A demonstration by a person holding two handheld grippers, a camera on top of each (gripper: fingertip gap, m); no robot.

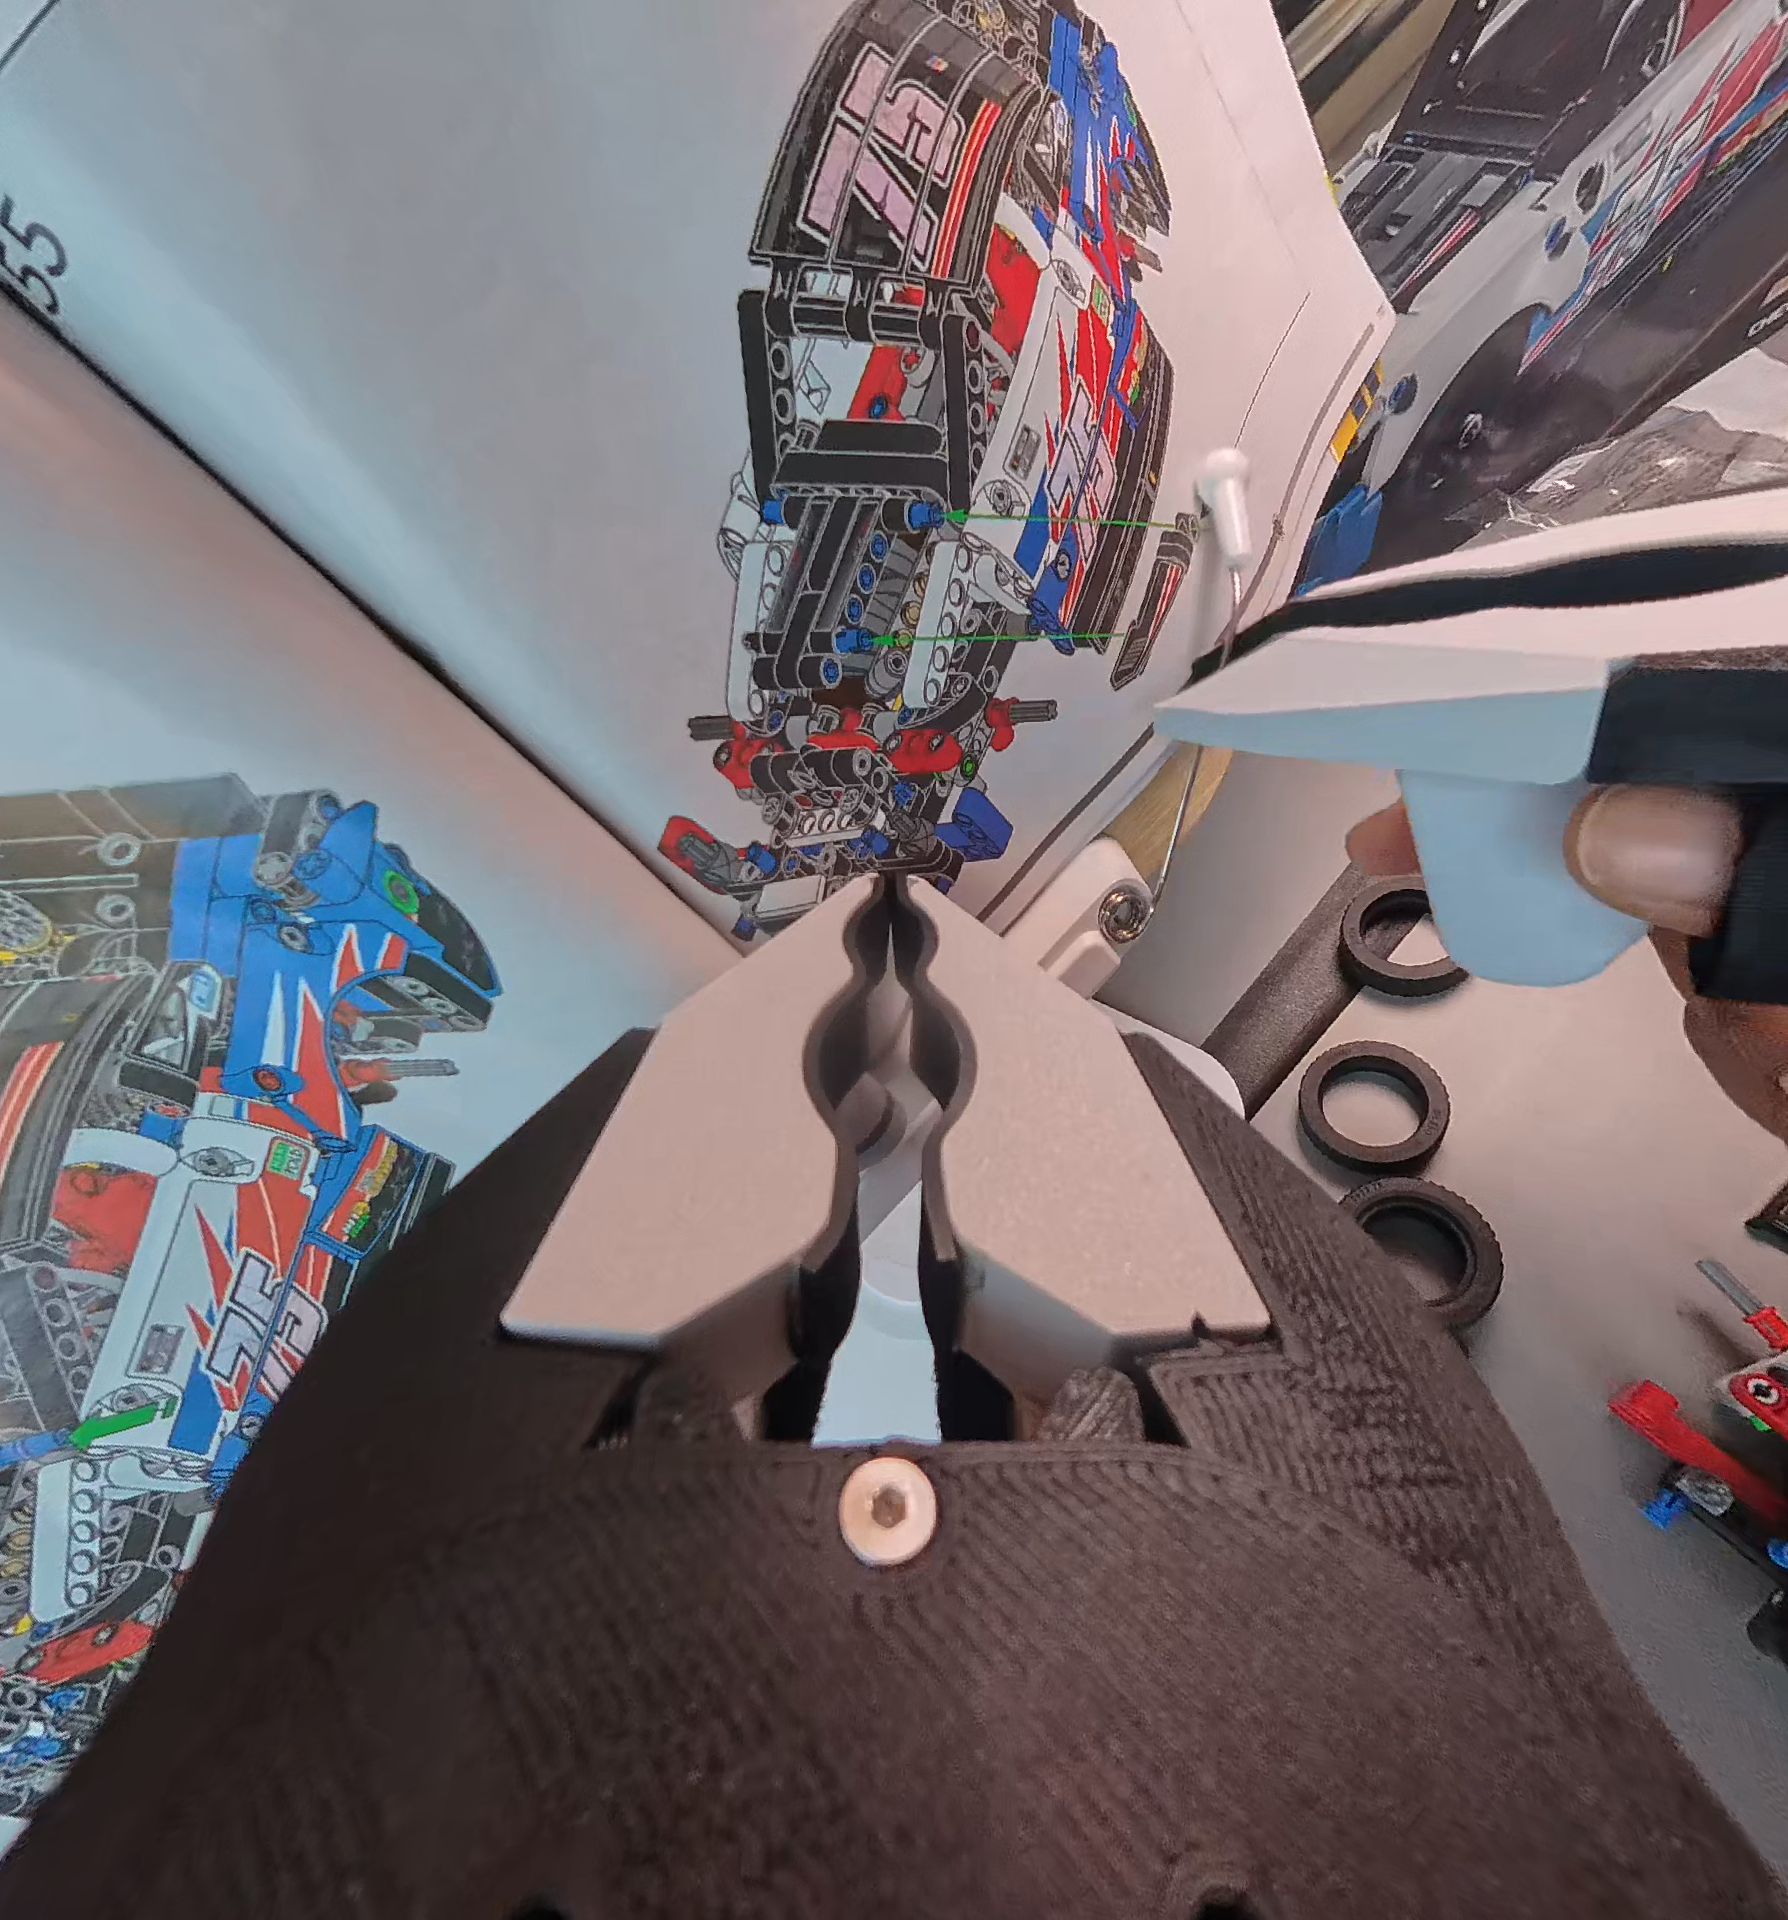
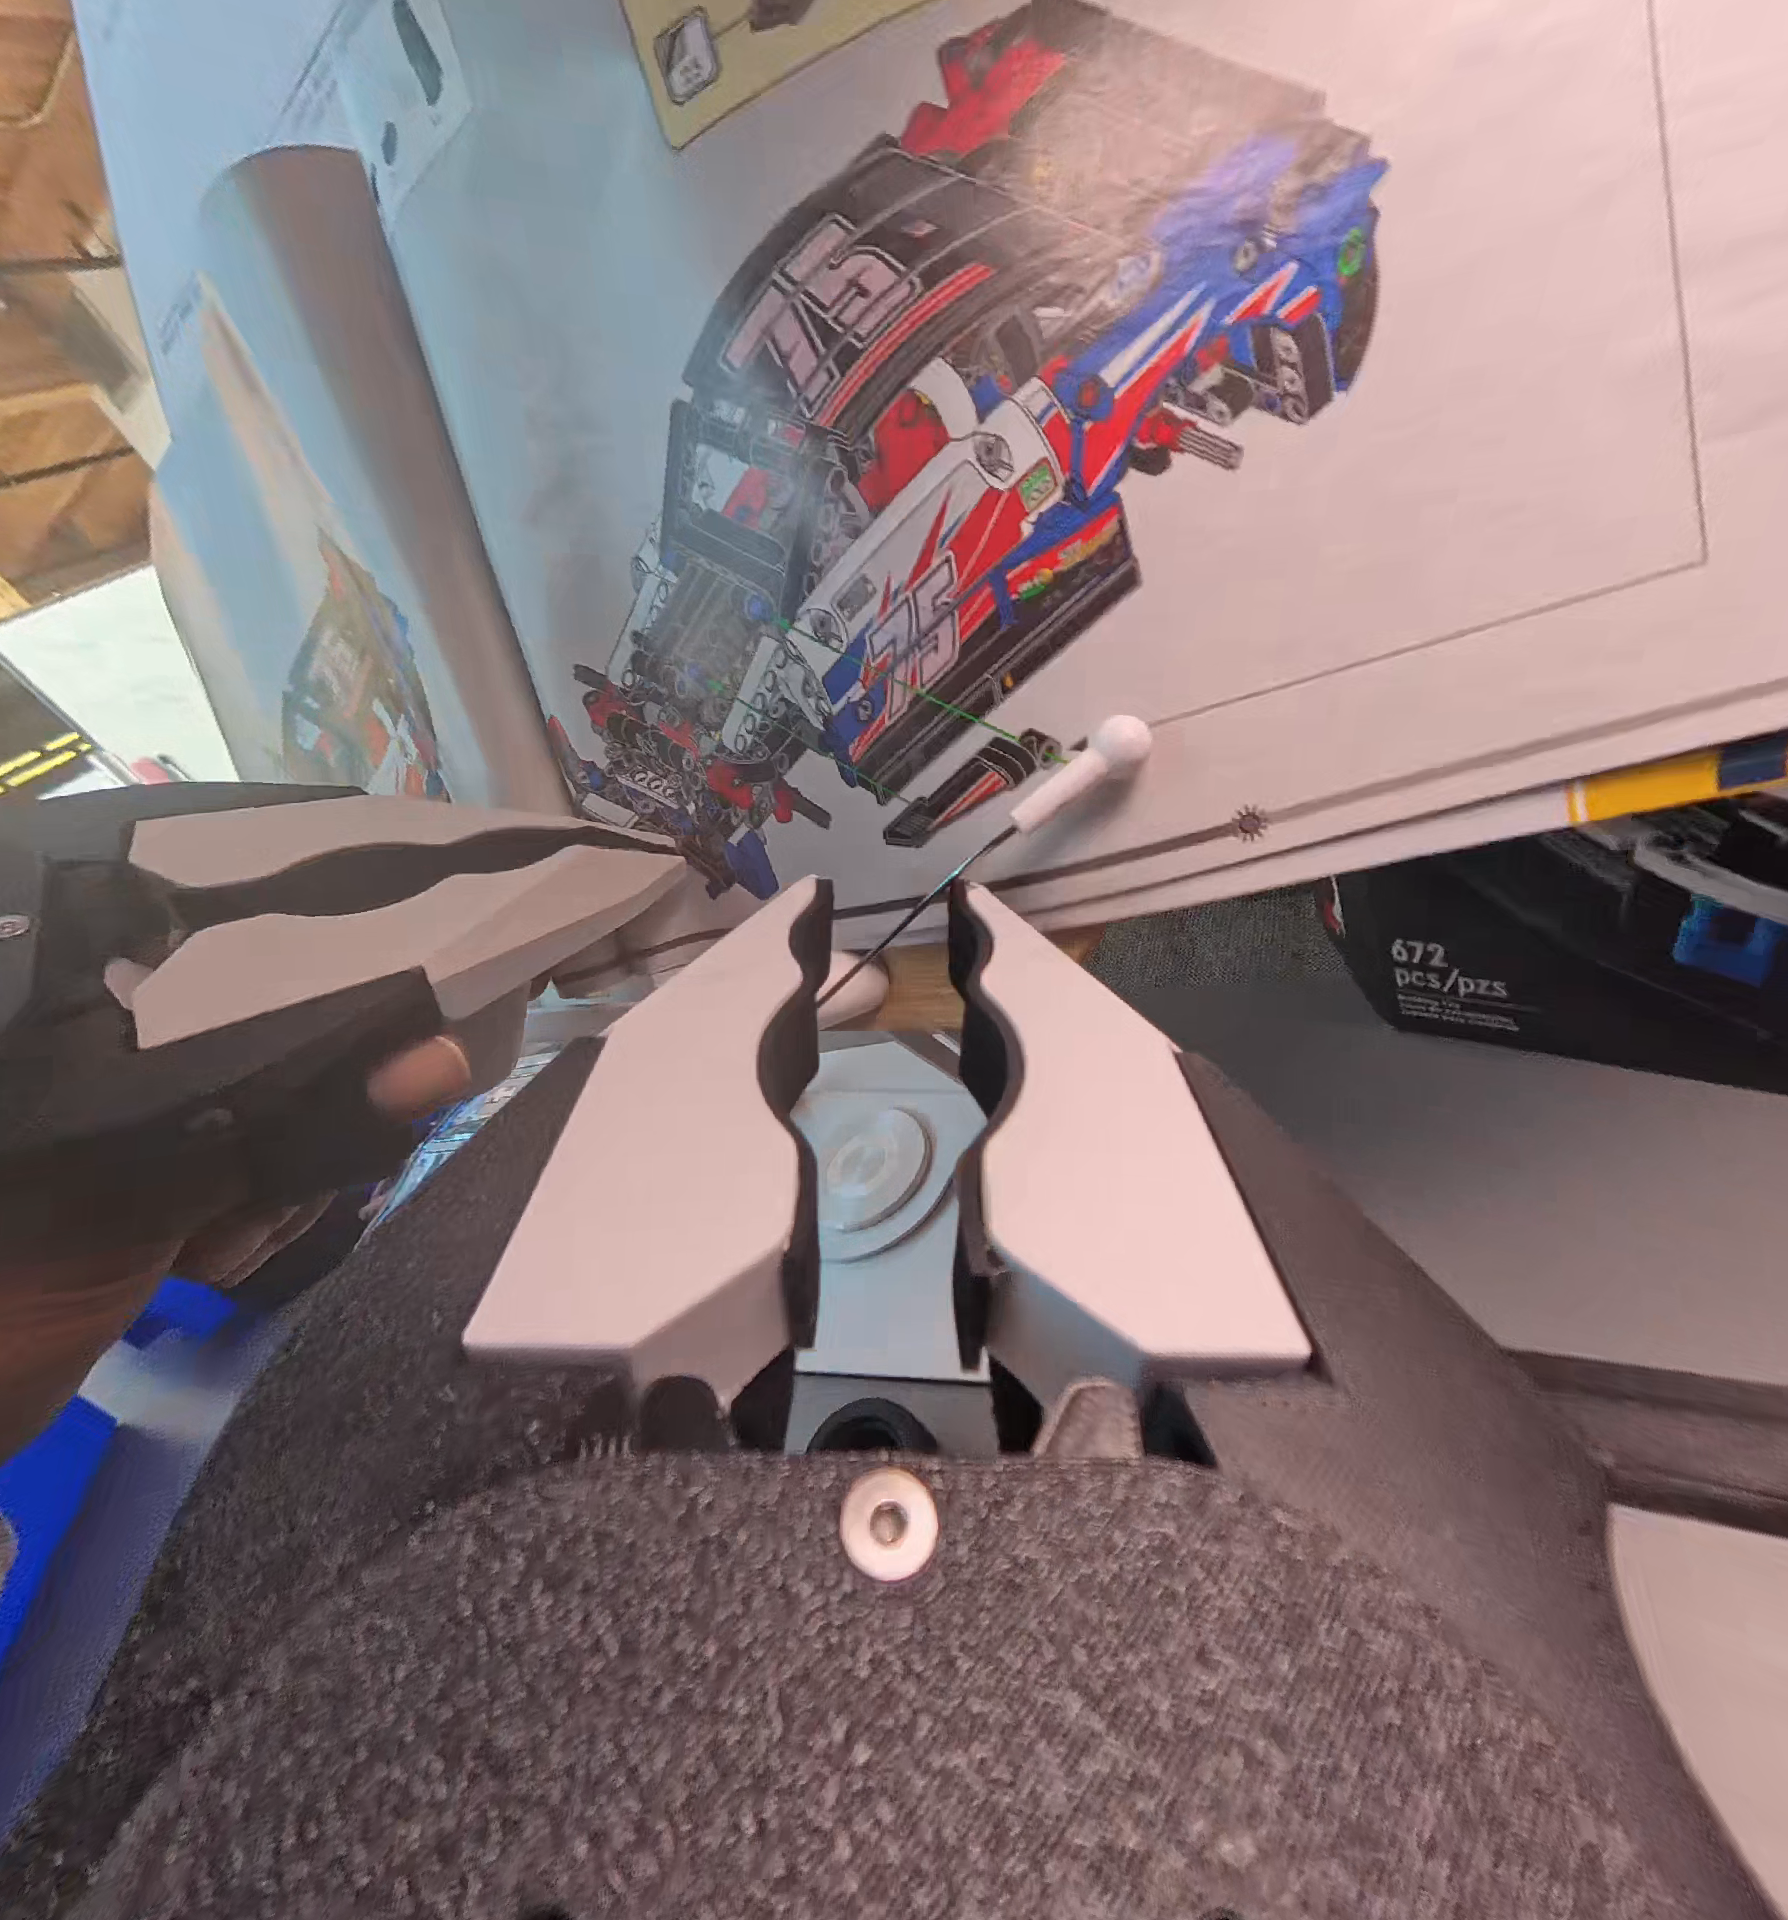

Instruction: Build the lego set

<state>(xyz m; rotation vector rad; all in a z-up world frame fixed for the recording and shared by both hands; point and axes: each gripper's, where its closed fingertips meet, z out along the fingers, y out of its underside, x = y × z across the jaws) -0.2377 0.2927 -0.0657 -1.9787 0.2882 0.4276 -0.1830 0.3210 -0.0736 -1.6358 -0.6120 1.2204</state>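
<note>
Paper fills both wrist views: the instruction booklet (image 1: 557, 436) stands propped open on a stand, its page kept back by a thin wire arm with a white tip (image 2: 1077, 769), presumably so I can read the step. My left gripper (image 1: 888, 894) has its jaws pressed together at the page's lower edge, seemingly pinching it to turn it. My right gripper (image 2: 890, 914) hangs spread and empty just below the wire. Black tyres (image 1: 1373, 1112) and the part-built car (image 1: 1783, 1455) wait at the bench's right side; the set's box (image 2: 1596, 966) lies behind.
</note>
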